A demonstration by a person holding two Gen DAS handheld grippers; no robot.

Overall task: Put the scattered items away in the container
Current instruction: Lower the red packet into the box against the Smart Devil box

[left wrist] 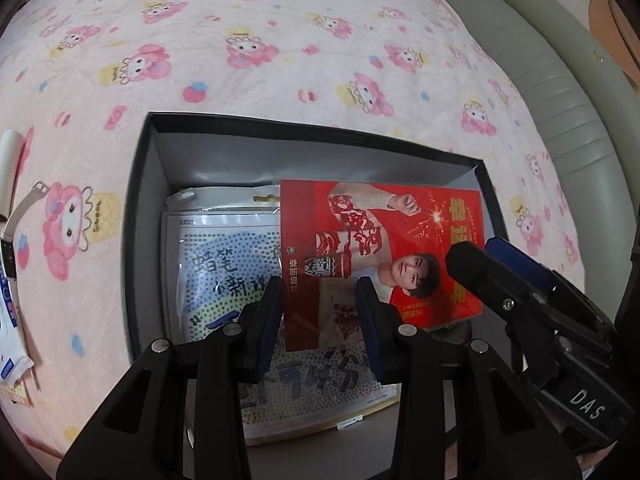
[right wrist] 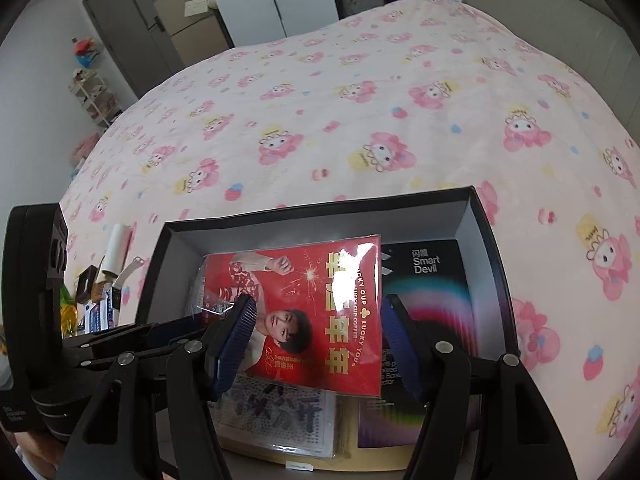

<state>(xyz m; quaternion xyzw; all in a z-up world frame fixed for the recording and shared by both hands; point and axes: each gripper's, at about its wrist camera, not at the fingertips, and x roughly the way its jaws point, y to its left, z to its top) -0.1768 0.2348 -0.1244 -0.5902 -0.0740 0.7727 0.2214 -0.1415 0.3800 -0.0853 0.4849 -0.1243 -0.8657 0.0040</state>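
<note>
A black open box (left wrist: 138,216) (right wrist: 492,248) sits on the pink blanket. A red card pack in clear plastic (left wrist: 384,240) (right wrist: 312,320) hangs tilted over the box. In the left wrist view my left gripper (left wrist: 320,320) has a finger on each side of the pack's lower left corner, but the jaws stand wide and no contact shows. My right gripper (right wrist: 316,340) (left wrist: 496,264) is open, its fingers on either side of the pack. Under it lie a beaded-picture pack (left wrist: 216,272) (right wrist: 280,412) and a black Smart Devil box (right wrist: 428,288).
More loose items lie left of the box: a white tube (right wrist: 116,252), a watch strap (left wrist: 24,208) and small packets (right wrist: 100,312). A grey sofa (left wrist: 560,80) borders the blanket on the right. Shelves and a door stand beyond the bed.
</note>
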